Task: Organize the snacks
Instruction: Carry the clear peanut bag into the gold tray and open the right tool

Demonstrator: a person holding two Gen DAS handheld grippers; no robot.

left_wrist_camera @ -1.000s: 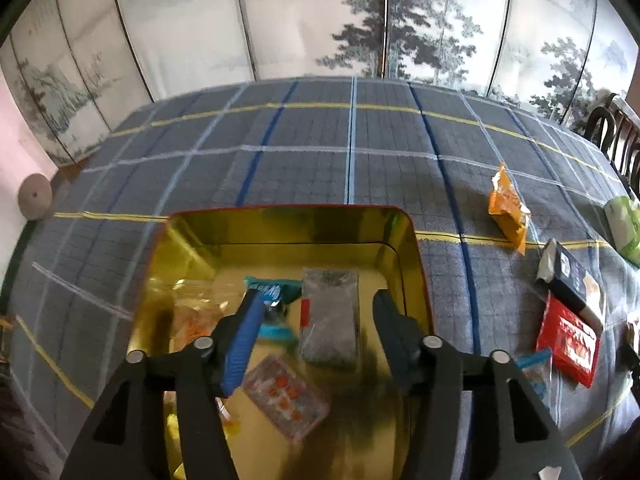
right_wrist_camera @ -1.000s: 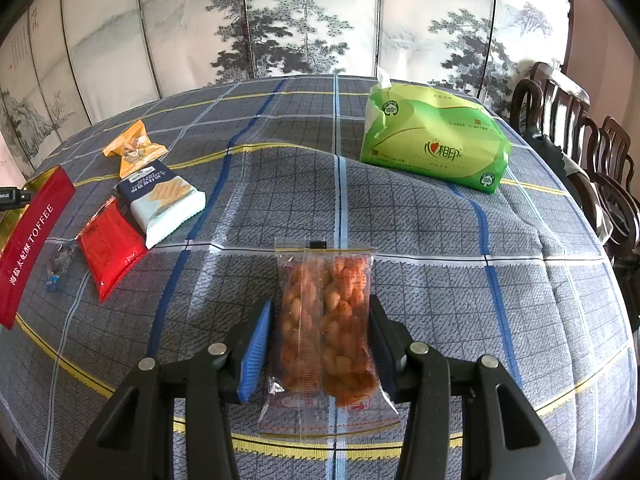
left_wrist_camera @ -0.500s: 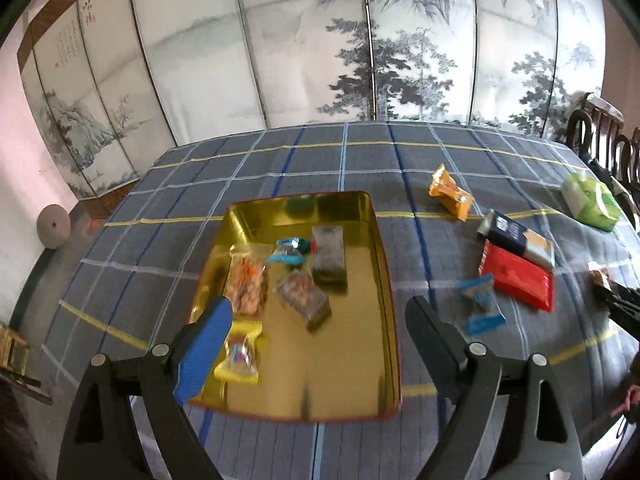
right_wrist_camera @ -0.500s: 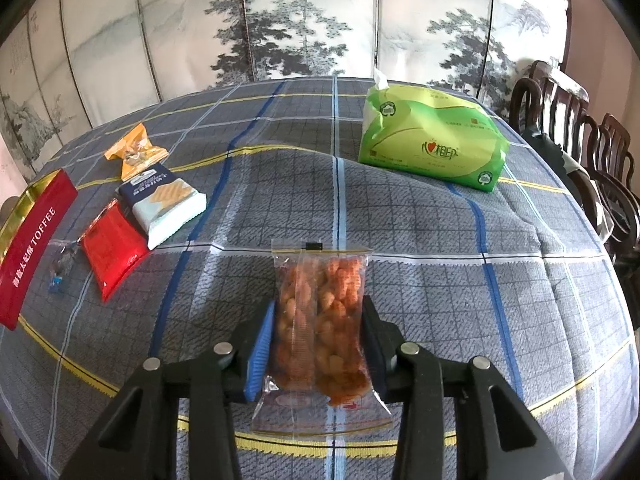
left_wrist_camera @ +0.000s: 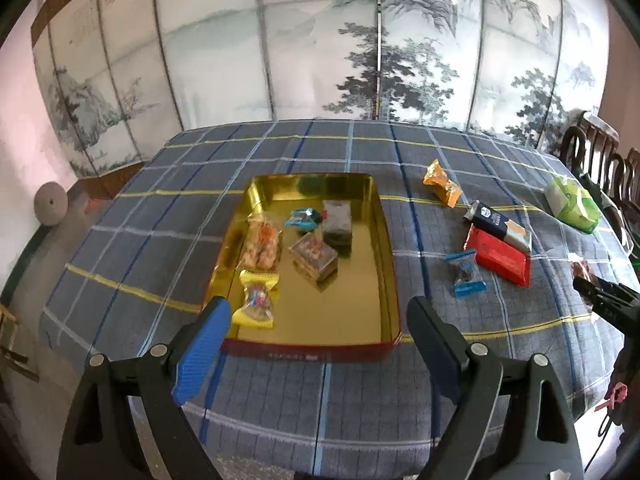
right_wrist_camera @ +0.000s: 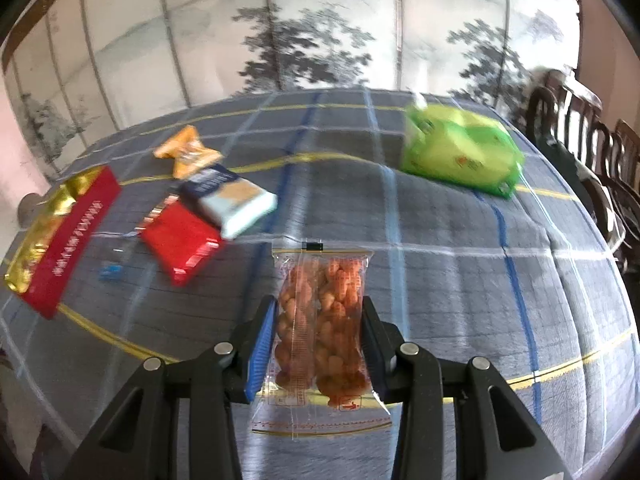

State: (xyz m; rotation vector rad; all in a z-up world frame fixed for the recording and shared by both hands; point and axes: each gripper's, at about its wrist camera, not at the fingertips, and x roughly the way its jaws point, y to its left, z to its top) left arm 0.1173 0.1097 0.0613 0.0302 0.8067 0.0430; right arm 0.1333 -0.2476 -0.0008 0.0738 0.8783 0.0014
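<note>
Peanut packet (right_wrist_camera: 322, 312) pinched mid-body by right gripper (right_wrist_camera: 320, 330)
Light, crinkly, slippery film; left gripper (left_wrist_camera: 316, 328) fingers spread, empty

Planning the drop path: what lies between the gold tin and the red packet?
In the left wrist view, a small blue-ended packet lies on the cloth between gold tin and red packet.

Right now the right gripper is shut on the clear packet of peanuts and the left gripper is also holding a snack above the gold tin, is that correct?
Not quite. The left wrist view shows the left gripper open and empty near the gold tin. The rest holds: in the right wrist view the right gripper is shut on the clear packet of peanuts.
</note>
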